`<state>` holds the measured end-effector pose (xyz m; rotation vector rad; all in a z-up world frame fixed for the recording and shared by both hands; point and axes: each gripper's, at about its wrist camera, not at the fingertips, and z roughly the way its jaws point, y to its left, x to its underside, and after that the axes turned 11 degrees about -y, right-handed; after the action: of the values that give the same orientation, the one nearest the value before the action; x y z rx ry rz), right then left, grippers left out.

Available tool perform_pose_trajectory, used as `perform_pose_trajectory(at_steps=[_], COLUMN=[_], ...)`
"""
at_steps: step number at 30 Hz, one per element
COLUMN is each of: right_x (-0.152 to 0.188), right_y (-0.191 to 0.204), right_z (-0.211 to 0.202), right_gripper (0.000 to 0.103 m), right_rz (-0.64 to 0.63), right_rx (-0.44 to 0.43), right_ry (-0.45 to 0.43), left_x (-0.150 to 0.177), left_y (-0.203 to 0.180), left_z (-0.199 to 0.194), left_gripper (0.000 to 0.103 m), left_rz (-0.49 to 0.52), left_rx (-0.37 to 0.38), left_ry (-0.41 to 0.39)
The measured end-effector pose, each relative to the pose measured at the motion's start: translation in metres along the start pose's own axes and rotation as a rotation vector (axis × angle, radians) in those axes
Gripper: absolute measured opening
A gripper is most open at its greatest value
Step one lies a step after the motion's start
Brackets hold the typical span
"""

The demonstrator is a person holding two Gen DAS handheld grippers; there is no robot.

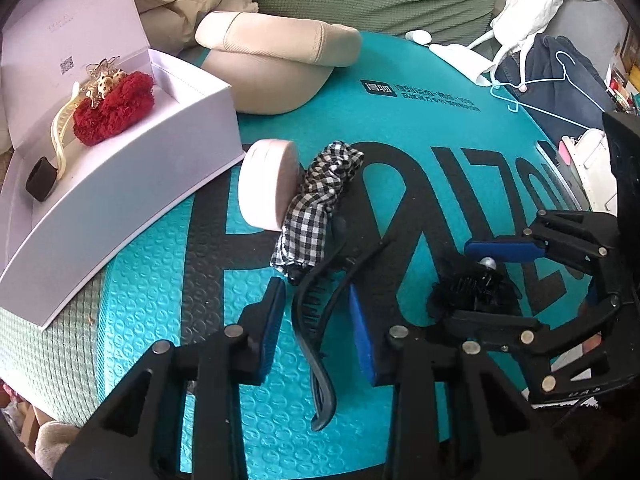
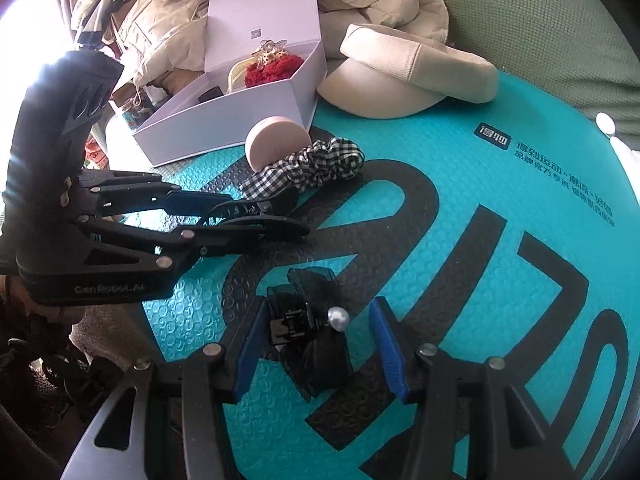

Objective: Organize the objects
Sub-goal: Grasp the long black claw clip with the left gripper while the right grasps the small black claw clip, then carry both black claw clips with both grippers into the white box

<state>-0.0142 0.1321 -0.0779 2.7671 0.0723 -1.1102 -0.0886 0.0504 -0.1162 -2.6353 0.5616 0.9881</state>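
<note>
Jaws on my left gripper point(image 1: 318, 320) stand apart around a black hair clip point(image 1: 316, 344) lying on the teal mat point(image 1: 420, 112); the pads flank the clip on both sides, but I cannot tell whether either pad touches it, so I count it as released. The clip's curved tail runs back toward my camera, and its toothed end points at a black-and-white checked scrunchie point(image 1: 316, 208), which it nearly meets.

Jaws on my right gripper point(image 2: 318, 344) stand wider, released, with a black mesh bow clip point(image 2: 308, 332) carrying a pearl point(image 2: 338, 314) lying on the mat between the pads. The left pad is close to the bow's clasp; the right pad is clear of it.

Ahead of the scrunchie, a pink round case point(image 1: 268, 184) leans against it, tilted on edge. Just beyond stands a white box point(image 1: 120, 184), lid upright, holding a red fluffy scrunchie point(image 1: 114, 108), a cream claw clip point(image 1: 60, 140) and a dark band point(image 1: 40, 178). A beige cushion point(image 1: 276, 56) rests on the mat's far edge. Bare mat lies to the right of both grippers, which work close together.
</note>
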Motion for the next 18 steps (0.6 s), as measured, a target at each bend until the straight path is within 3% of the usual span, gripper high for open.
perform_pose_trajectory(at_steps=[6,8,9,18], right_x=[0.0,-0.001,-0.002,-0.005], right_y=[0.008,0.006,0.006,-0.002], right_z=[0.005,0.006,0.006,0.002], right_gripper=[0.059,0.053,0.043,0.043], right_rz=[-0.059,-0.042,-0.039,0.018], right_rx=[0.03,0.046,0.061,0.045], right_ry=[0.01,0.004,0.002,-0.017], left_x=[0.004,0.005,0.006,0.014], left_y=[-0.001,0.0,0.001,0.012], left_z=[-0.003,-0.005,-0.006,-0.02], left_gripper=[0.021,0.02,0.02,0.02], left_rz=[0.006,-0.008,-0.015,-0.076], left_rx=[0.002,0.008,0.01,0.01], left_ry=[-0.012,-0.011,-0.011,-0.009])
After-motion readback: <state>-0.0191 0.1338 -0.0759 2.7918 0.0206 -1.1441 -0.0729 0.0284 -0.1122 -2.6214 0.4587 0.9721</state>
